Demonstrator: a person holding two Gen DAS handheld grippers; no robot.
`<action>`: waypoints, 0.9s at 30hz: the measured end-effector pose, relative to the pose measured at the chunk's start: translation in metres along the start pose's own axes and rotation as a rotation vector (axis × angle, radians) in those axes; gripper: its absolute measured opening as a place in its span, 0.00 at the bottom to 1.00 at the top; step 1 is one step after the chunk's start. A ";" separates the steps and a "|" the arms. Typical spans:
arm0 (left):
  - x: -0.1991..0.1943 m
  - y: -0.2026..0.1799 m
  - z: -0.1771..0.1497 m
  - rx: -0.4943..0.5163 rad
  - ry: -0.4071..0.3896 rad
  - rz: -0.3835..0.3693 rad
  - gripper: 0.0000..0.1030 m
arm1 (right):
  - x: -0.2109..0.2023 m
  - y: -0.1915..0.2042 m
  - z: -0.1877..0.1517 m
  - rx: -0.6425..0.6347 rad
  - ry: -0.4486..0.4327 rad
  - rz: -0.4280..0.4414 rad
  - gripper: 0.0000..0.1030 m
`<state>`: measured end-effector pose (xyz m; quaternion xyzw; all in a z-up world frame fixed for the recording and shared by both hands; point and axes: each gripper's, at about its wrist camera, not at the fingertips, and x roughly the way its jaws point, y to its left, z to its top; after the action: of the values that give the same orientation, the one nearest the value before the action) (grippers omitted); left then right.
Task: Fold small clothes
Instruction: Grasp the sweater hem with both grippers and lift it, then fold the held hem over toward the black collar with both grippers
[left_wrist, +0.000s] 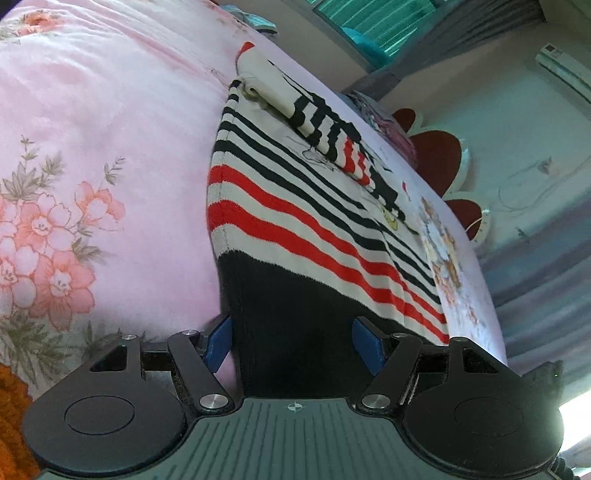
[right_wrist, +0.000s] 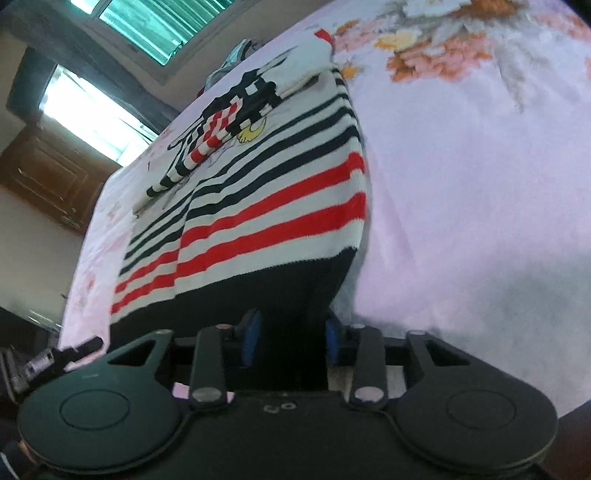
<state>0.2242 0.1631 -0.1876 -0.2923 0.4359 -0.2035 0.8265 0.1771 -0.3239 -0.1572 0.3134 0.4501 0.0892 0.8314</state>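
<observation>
Below us, striped sweater (left_wrist: 295, 221) flat on the pink floral bed (left_wrist: 110, 147), centre frame, our left gripper (left_wrist: 291, 343) fingers spread astride its dark hem, our right gripper (right_wrist: 291, 339) fingers narrower, grip uncertain.

A home bedroom: a bed spread with a pink floral bedsheet (left_wrist: 110, 155), a wall air conditioner (left_wrist: 561, 70), a curtained window (right_wrist: 155, 26) and a brown wooden door (right_wrist: 48, 177).

Open pink floral bedsheet (left_wrist: 110, 155) left of striped sweater (left_wrist: 295, 206), free to pass. Same bare sheet right of it in right view. Folded sleeve (left_wrist: 325, 129) lying across sweater's far half.
</observation>
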 end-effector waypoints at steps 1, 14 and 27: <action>0.003 -0.001 0.002 0.016 0.003 -0.008 0.66 | 0.002 -0.003 0.002 0.019 0.005 0.010 0.23; 0.000 0.001 0.005 -0.027 -0.070 0.108 0.05 | -0.014 -0.012 0.020 -0.008 -0.076 0.048 0.06; -0.007 -0.045 0.107 -0.041 -0.311 -0.047 0.05 | -0.026 0.046 0.137 -0.090 -0.273 0.150 0.06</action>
<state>0.3066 0.1664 -0.1055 -0.3472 0.2998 -0.1660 0.8729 0.2789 -0.3590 -0.0567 0.3179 0.3039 0.1280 0.8890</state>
